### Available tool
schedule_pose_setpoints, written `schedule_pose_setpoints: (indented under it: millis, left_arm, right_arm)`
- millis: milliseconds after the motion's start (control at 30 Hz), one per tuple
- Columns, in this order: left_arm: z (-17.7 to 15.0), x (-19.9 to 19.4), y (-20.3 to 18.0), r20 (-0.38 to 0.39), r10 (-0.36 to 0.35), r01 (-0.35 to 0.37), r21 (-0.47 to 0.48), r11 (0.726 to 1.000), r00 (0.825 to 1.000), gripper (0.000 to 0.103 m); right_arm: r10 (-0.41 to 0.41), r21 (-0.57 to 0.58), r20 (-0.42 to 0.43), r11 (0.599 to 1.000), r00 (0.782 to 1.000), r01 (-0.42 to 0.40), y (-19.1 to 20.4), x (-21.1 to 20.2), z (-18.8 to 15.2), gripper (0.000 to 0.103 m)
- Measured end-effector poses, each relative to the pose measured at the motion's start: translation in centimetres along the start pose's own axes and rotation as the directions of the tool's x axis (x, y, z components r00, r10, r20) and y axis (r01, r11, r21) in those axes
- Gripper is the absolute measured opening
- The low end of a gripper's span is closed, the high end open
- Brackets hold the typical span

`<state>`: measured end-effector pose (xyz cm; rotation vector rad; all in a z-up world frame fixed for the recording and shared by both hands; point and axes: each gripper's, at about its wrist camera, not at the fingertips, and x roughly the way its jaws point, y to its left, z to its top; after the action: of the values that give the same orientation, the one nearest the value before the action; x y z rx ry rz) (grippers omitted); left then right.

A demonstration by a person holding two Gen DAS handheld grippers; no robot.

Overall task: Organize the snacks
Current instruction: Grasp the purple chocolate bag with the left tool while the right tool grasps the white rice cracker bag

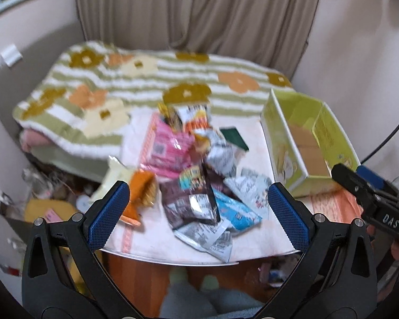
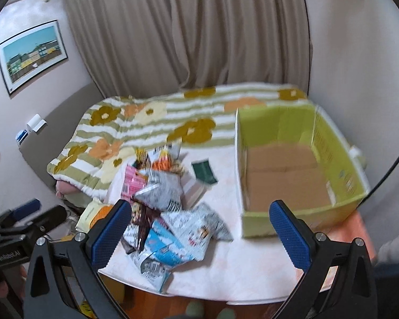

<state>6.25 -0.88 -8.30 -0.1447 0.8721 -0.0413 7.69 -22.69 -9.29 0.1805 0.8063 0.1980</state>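
A loose pile of snack packets [image 1: 196,175] lies on a small table with a pale cloth [image 1: 157,236]; a pink packet, a brown one, a light-blue one and silver ones show. The same pile [image 2: 162,212] sits left of centre in the right wrist view. A green cardboard box [image 2: 292,175] stands open and empty at the table's right; the box [image 1: 306,138] also shows in the left wrist view. My left gripper [image 1: 198,218] hangs open above the pile's near side. My right gripper [image 2: 199,231] is open over the table between pile and box. Neither holds anything.
A bed with a green-striped flower blanket [image 2: 157,122] lies behind the table, with beige curtains [image 2: 188,32] beyond. Cluttered floor with a yellow item [image 1: 50,210] sits left of the table. A person's socked feet [image 1: 194,279] show below the table's front edge.
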Motion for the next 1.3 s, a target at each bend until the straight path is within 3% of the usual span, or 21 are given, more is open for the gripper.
schedule_pose_setpoints:
  millis: [133, 333, 500, 700, 1033, 1100, 1300]
  left_arm:
    - [0.2, 4.7, 0.6, -0.102, -0.041, 0.042, 0.002, 0.999, 0.994, 0.103]
    - [0.0, 12.3, 1.3, -0.279, -0.084, 0.098, 0.039, 0.994, 0.957, 0.103]
    - [-0.8, 16.2, 2.1, -0.372, -0.107, 0.121, 0.014, 0.993, 0.922, 0.103]
    - [-1.5, 19.2, 1.8, -0.432, -0.128, 0.168, 0.054, 0.984, 0.893, 0.101]
    - [-1.7, 19.6, 3.0, -0.446, -0.167, 0.232, 0.095, 0.968, 0.879, 0.095]
    - [-1.5, 19.4, 3.4, -0.442, -0.173, 0.238, 0.096, 0.966, 0.880, 0.081]
    - [-1.0, 19.2, 4.8, -0.440, -0.197, 0.263, 0.093, 0.960, 0.876, 0.073]
  right_arm:
    - [-0.010, 0.071, -0.084, 0.997, 0.996, 0.016, -1.0, 3.1, -0.9, 0.102]
    - [0.013, 0.251, -0.191, 0.967, 0.982, 0.036, -2.5, 8.1, -2.0, 0.103]
    - [0.061, 0.370, -0.251, 0.928, 0.966, 0.038, -3.0, 11.9, -3.6, 0.102]
    - [0.088, 0.493, -0.244, 0.869, 0.966, 0.045, -3.6, 14.6, -4.9, 0.102]
    - [0.104, 0.593, -0.241, 0.803, 0.965, 0.062, -3.9, 17.6, -6.1, 0.102]
    - [0.119, 0.609, -0.239, 0.791, 0.964, 0.054, -3.9, 17.9, -6.3, 0.102]
    - [0.121, 0.648, -0.216, 0.760, 0.969, 0.050, -4.2, 18.4, -6.2, 0.102]
